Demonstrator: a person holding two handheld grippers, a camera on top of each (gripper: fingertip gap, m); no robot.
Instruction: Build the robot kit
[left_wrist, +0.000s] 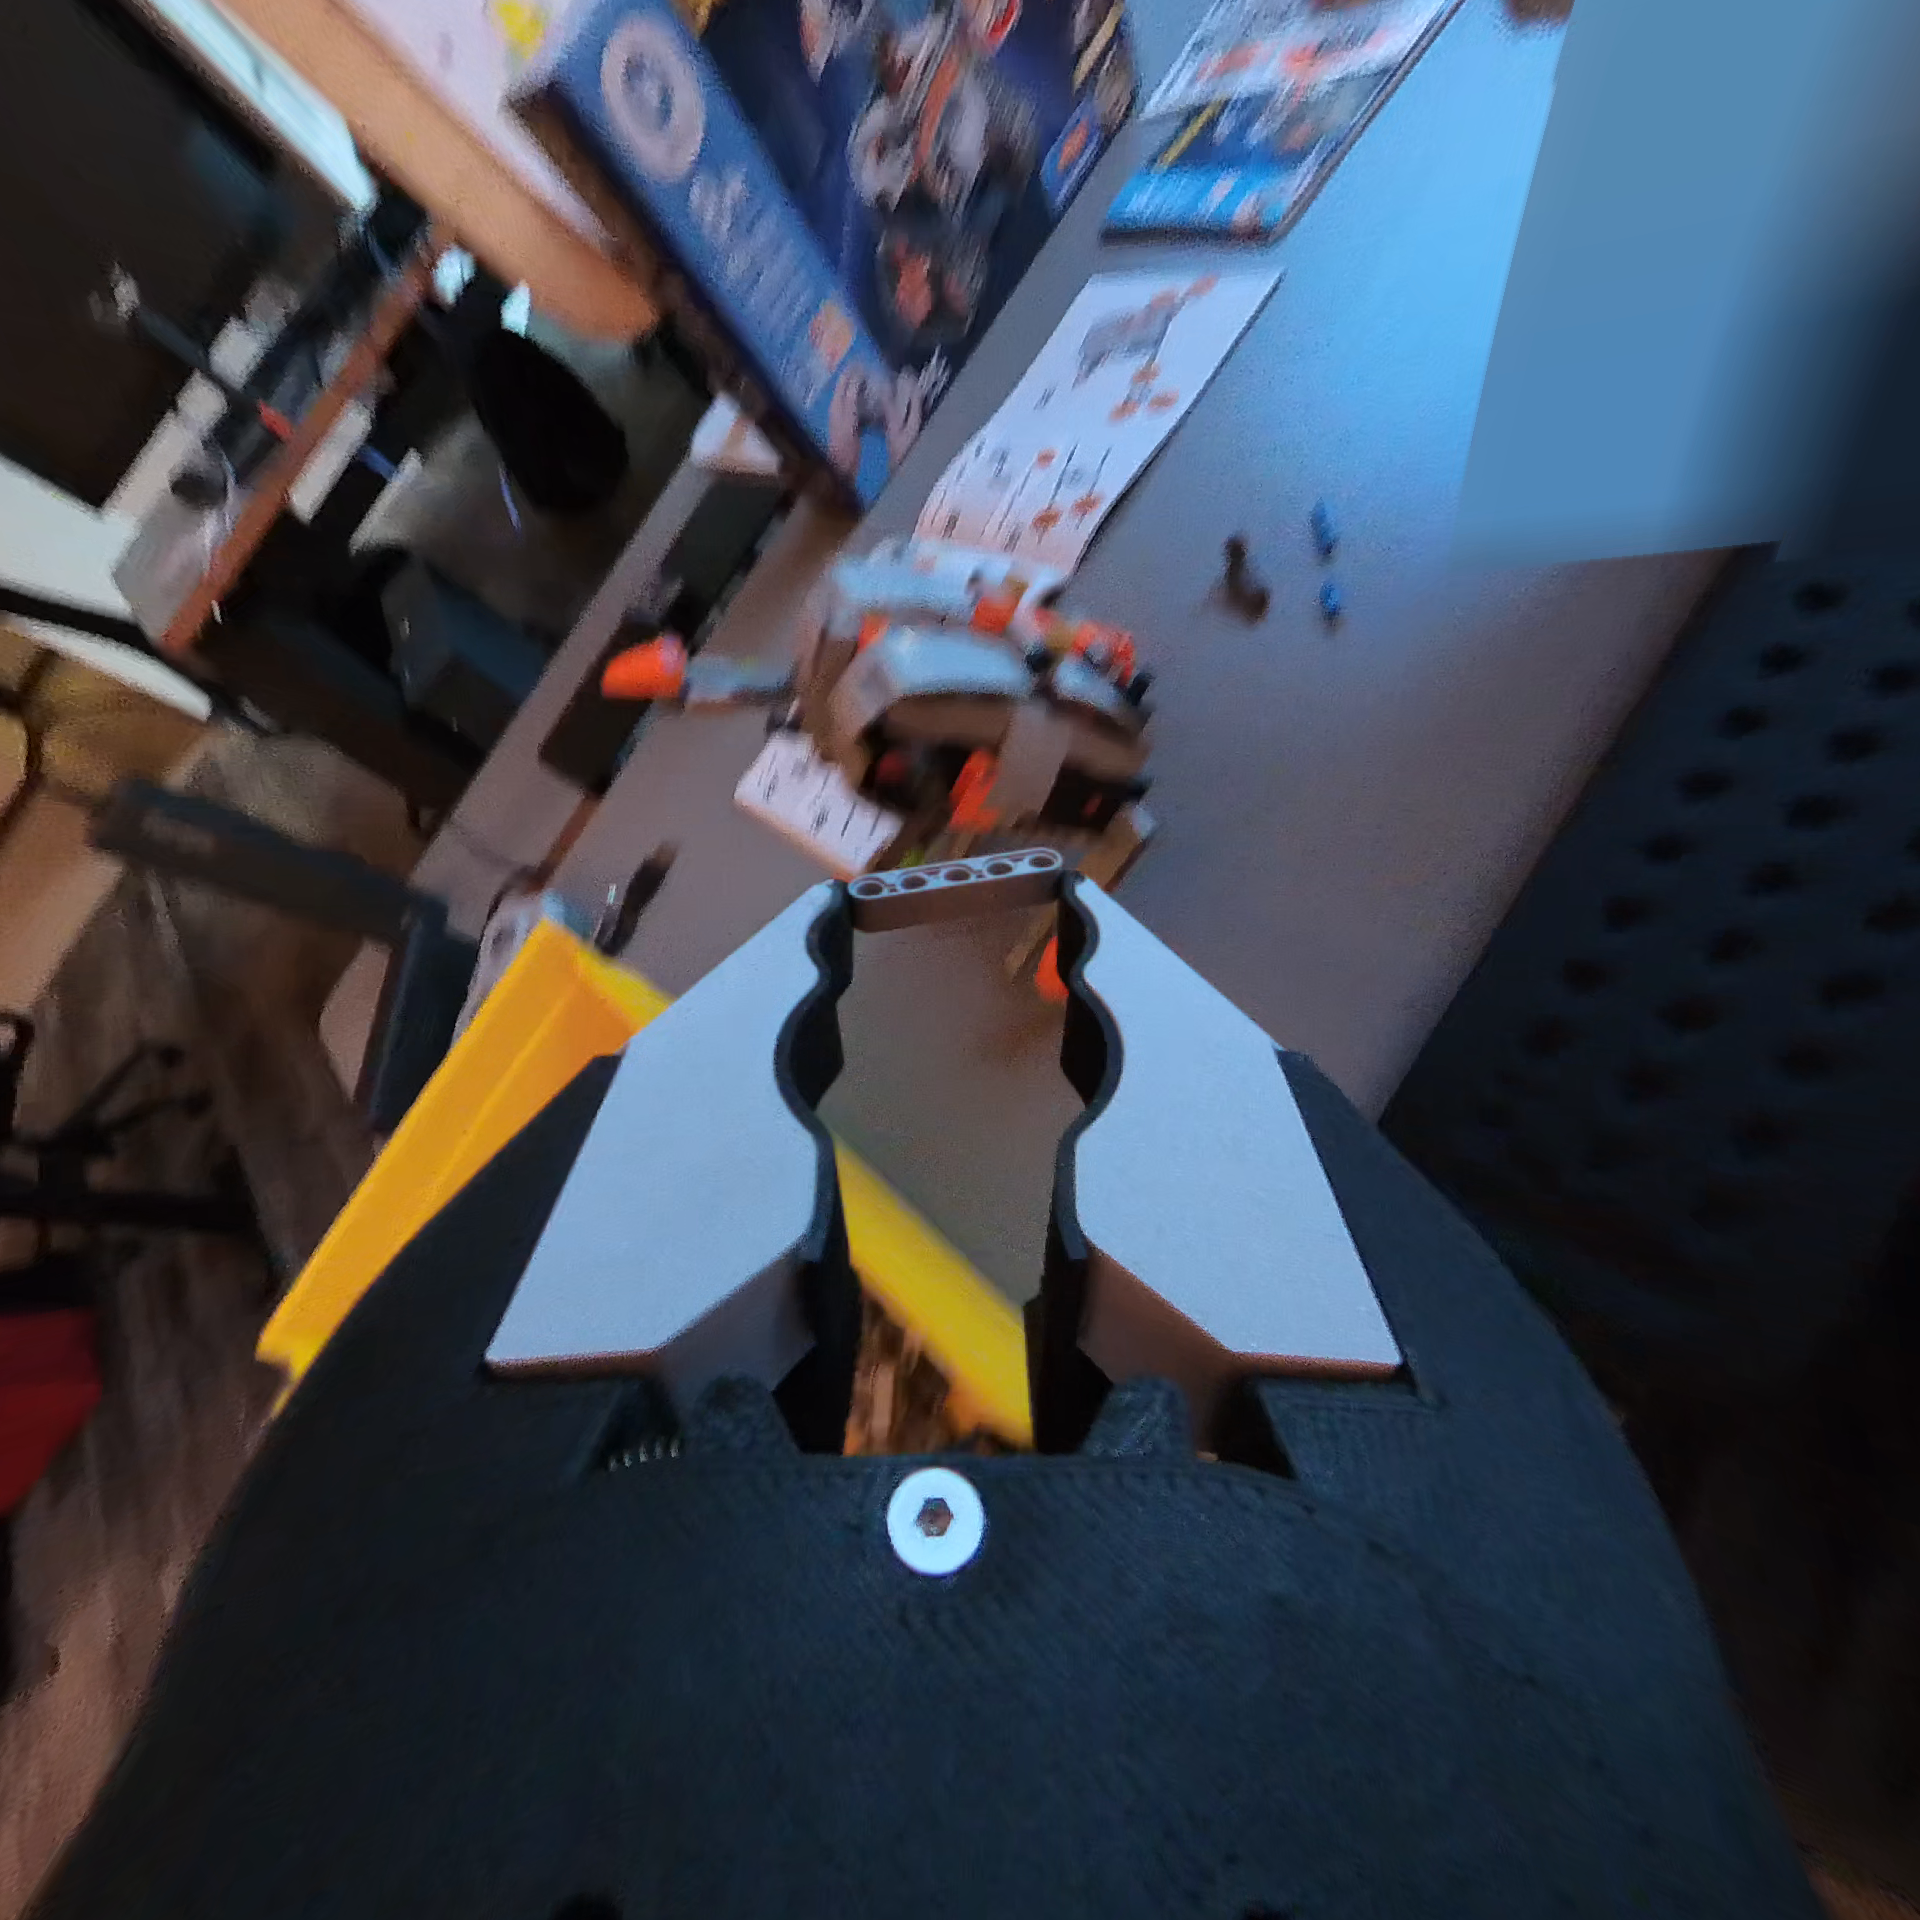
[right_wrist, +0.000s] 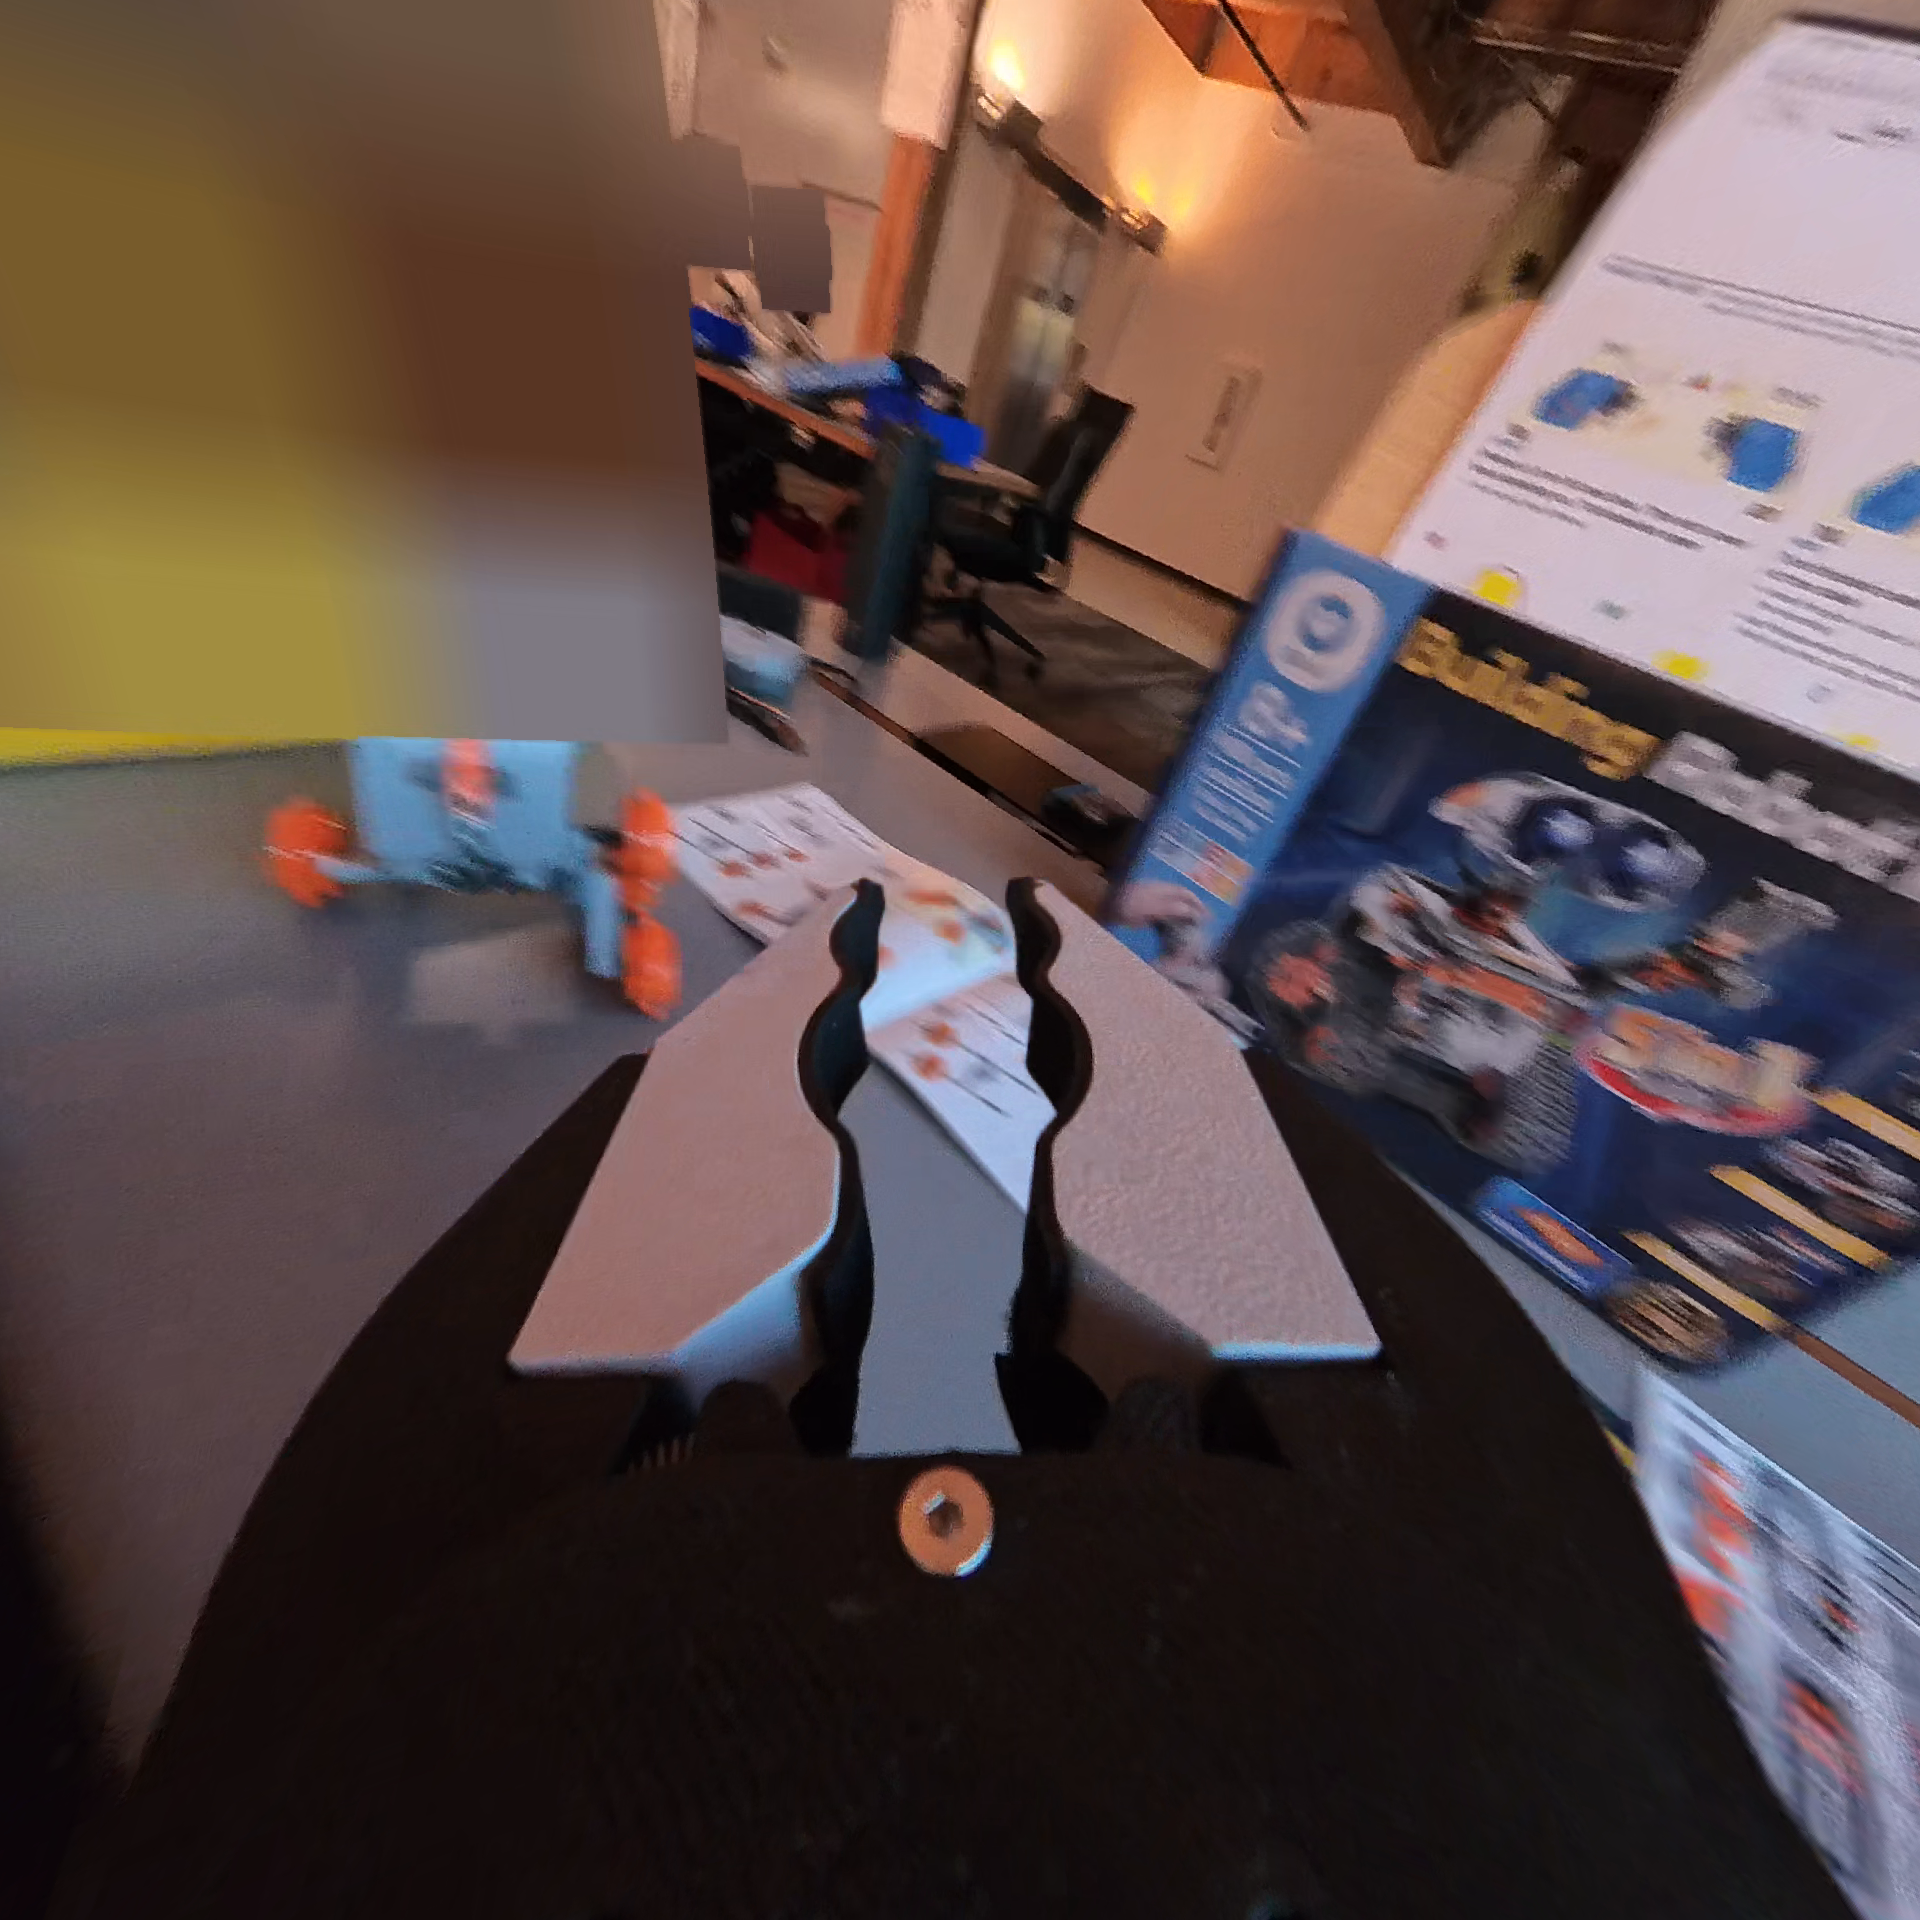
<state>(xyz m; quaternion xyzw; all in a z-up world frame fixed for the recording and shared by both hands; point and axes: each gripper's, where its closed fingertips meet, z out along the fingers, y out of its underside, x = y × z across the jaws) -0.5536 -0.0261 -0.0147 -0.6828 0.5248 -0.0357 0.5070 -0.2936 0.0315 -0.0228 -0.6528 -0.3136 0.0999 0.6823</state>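
Left wrist view: left tongs pinch a grey holed beam by its ends above the tabletop, yellow bin below holding blurred small parts; right wrist view: right tongs spread, empty, over an instruction sheet.

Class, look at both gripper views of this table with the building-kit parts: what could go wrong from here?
1. The left gripper pinches the grey holed beam only at its fingertips, so it may slip out.
2. If it falls, it could land in the yellow bin.
3. The empty right gripper hangs over the instruction sheet and might snag it.
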